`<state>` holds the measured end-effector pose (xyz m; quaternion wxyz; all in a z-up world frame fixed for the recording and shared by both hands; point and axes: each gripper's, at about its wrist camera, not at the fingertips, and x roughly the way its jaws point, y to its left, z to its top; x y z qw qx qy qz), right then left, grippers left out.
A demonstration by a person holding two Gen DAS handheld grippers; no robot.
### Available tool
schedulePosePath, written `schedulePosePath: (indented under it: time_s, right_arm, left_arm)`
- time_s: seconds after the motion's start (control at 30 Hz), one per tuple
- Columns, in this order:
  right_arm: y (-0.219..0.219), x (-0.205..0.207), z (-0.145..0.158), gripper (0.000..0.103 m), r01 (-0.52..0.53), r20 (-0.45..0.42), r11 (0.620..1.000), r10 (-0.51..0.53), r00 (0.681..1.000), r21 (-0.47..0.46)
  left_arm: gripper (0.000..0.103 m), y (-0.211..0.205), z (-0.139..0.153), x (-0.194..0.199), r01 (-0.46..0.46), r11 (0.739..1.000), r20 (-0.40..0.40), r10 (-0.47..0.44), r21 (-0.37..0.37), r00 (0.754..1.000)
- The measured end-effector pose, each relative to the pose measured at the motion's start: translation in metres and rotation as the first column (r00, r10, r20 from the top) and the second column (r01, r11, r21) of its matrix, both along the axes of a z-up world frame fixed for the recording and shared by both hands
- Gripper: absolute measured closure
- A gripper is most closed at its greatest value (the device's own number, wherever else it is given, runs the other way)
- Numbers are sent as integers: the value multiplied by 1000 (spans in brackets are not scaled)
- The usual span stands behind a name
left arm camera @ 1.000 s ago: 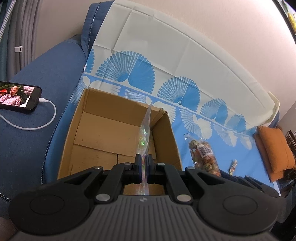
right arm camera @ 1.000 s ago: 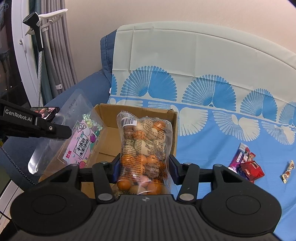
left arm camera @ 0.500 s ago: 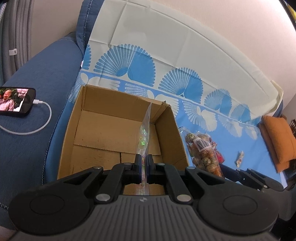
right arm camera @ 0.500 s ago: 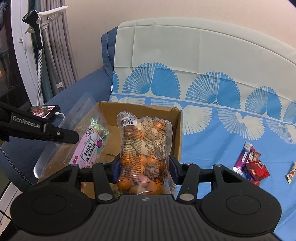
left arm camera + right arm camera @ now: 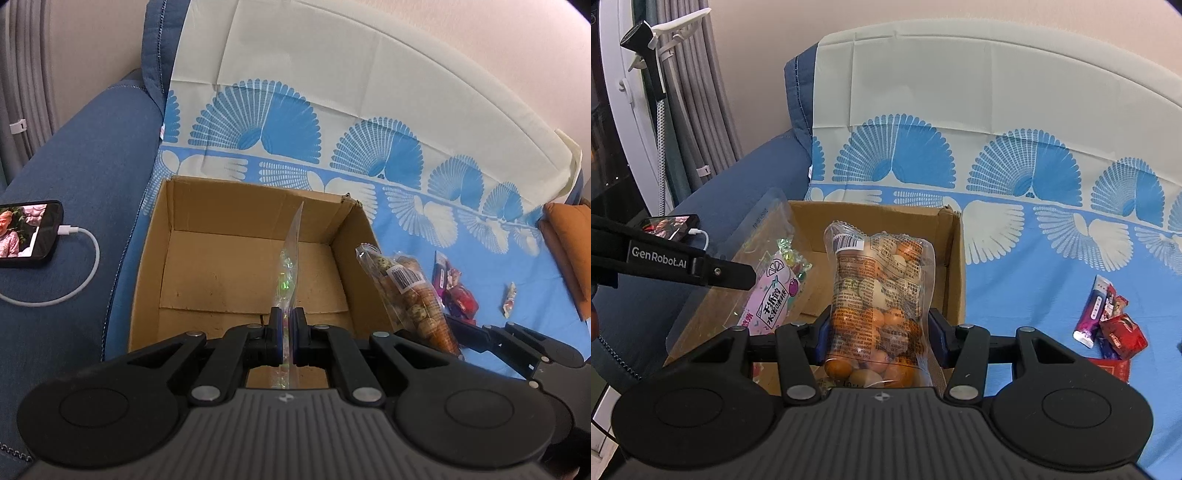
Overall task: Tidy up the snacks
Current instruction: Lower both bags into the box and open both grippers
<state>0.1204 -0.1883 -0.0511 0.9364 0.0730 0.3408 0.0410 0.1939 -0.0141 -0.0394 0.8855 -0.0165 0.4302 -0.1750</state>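
The phone point(image 5: 26, 233) on the sofa arm is cut off by the left edge of the left wrist view. The egg bag point(image 5: 881, 306) hides part of the cardboard box point(image 5: 955, 266) floor. The print on the wrappers point(image 5: 1108, 321) (a small pile on the sofa seat) is too small to read. The candy bag point(image 5: 286, 273) shows only edge-on there.

A plain brown cardboard box point(image 5: 236, 258) is sitting on a sky-blue cloth point(image 5: 1034, 280) showing cream and blue fan shapes, draped over a dark blue sofa point(image 5: 85, 177). A clear bag point(image 5: 882, 295) is showing orange, tan and cream balls under black print, and a second clear pouch point(image 5: 775, 295) is wearing a pink label. Red and purple wrappers point(image 5: 1108, 321) are lying on the cloth, and an orange cushion point(image 5: 569, 251) is glowing at the far end.
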Motion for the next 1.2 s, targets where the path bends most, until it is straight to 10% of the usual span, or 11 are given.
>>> schedulePosePath:
  time_s: [0.8, 0.87, 0.93, 1.2]
  right_arm:
    - [5, 51, -33, 42, 34, -50, 999, -33, 998, 12]
    - [1, 55, -33, 36, 62, -55, 998, -61, 997, 28]
    - [-5, 53, -30, 20, 75, -33, 995, -73, 997, 59]
    - [-20, 20, -7, 12, 108, 6, 993, -108, 994, 55]
  left_arm:
    - [97, -5, -44, 47, -16, 995, -57, 22, 98, 998]
    - [81, -6, -44, 50, -14, 993, -51, 20, 114, 998]
    - [8, -4, -42, 51, -35, 993, -52, 41, 116, 998]
    - [0, 23, -26, 24, -162, 985, -46, 164, 53, 985]
